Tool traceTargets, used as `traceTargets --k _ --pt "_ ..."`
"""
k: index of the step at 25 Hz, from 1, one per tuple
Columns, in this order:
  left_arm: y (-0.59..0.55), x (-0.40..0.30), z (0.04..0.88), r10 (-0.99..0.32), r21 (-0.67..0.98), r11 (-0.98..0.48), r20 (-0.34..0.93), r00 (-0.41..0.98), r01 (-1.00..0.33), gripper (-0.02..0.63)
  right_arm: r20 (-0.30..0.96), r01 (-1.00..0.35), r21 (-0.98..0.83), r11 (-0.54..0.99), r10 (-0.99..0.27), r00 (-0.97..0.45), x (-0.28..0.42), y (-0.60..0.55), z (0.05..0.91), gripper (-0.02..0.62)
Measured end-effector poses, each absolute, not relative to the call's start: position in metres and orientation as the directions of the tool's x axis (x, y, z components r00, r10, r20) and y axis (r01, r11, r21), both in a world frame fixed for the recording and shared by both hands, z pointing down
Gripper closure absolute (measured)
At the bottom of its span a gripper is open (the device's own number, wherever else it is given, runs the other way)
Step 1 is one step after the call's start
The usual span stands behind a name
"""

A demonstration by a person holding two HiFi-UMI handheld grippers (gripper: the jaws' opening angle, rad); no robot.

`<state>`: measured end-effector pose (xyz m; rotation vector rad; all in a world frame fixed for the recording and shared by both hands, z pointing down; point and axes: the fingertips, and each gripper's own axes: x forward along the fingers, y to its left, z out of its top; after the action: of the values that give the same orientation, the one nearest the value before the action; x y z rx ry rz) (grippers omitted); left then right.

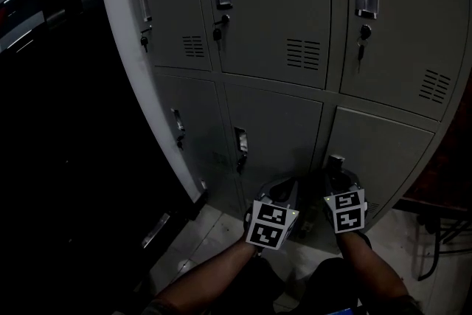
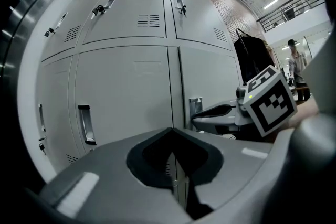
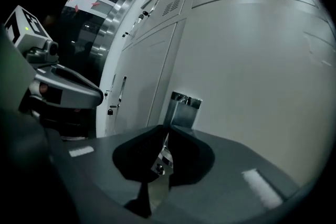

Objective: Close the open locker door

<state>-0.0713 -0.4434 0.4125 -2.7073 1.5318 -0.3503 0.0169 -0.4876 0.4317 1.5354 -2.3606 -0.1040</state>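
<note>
A bank of grey lockers (image 1: 280,48) fills the head view, and every door I see looks flush. The lower right door (image 1: 380,155) carries a shiny handle (image 1: 335,161), and my right gripper (image 1: 340,177) sits right below it, against the door. In the right gripper view the handle (image 3: 184,107) stands just above the jaw tips (image 3: 166,136). The jaws are nearly together with a small shiny metal latch piece (image 3: 160,159) between them. My left gripper (image 1: 279,192) hangs beside it, before the lower middle door (image 1: 273,129); its jaws (image 2: 172,134) are shut and hold nothing.
A dark wall or cabinet side (image 1: 66,158) borders the lockers on the left. Pale floor tiles (image 1: 210,236) lie below the lockers. Dark metal legs (image 1: 442,232) stand at the right. Far off in the left gripper view a person (image 2: 295,57) stands.
</note>
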Motion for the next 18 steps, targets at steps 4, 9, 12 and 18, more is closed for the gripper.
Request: traceTargets --k 4,9,12,18 --pt "-0.4471 -0.0706 0.4149 -0.849 -0.113 -0.519 0.186 0.495 -0.847 0.604 0.236 -0.884 0.229 0.408 -0.904 -0.356 0.0175 -0.4965 0.4326 0.558" --pt "-0.4464 -0.0686 0.4123 -0.847 -0.106 -0.521 0.182 0.499 -0.847 0.604 0.240 -0.885 0.228 0.407 -0.904 -0.354 0.0174 -0.4946 0.4345 0.558" --pt "-0.4454 -0.0683 0.4097 -0.849 -0.106 -0.520 0.178 0.498 -0.848 0.604 0.240 -0.884 0.224 0.410 -0.903 -0.358 0.0160 -0.4942 0.4338 0.554" --pt "-0.4448 -0.0707 0.4126 -0.849 -0.097 -0.517 0.186 0.495 -0.850 0.604 0.218 -0.910 0.119 0.397 -0.904 -0.367 0.0167 -0.4941 0.4328 0.548"
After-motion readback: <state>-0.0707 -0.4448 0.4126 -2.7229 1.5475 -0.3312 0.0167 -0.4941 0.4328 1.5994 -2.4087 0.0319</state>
